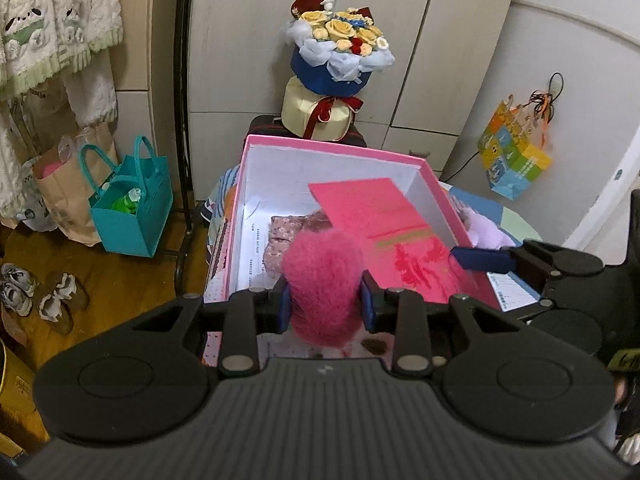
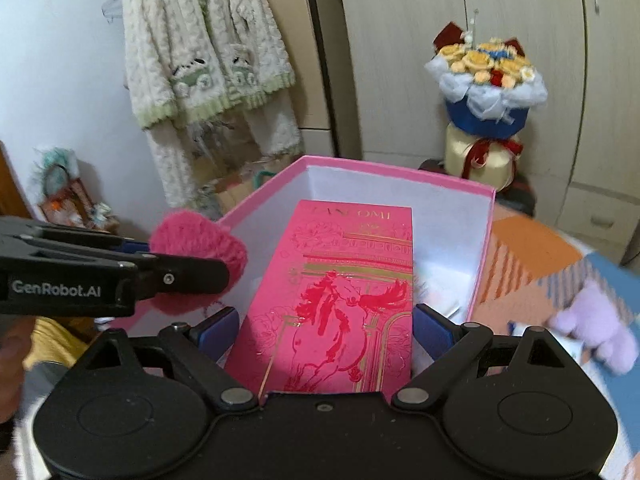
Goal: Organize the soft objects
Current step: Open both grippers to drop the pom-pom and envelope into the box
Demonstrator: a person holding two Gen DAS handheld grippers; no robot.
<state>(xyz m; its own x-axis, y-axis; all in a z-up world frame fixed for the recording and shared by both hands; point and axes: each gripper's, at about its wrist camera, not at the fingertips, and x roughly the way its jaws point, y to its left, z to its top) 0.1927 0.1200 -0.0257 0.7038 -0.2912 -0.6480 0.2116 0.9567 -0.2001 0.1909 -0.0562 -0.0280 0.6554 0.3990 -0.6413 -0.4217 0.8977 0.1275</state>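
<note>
Left tongs [image 1: 324,300] clamping pink pompom [image 1: 326,280], patterned cloth [image 1: 288,236] half hidden in box [image 1: 336,148]

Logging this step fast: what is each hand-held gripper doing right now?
Left hand-held gripper: closed on the pink fluffy ball.
Right hand-held gripper: closed across the pink flat box, holding it over the pink storage box.

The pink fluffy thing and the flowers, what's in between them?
The open pink box, with a folded cloth in it, lies between the pompom and the bouquet, in the left wrist view.
</note>
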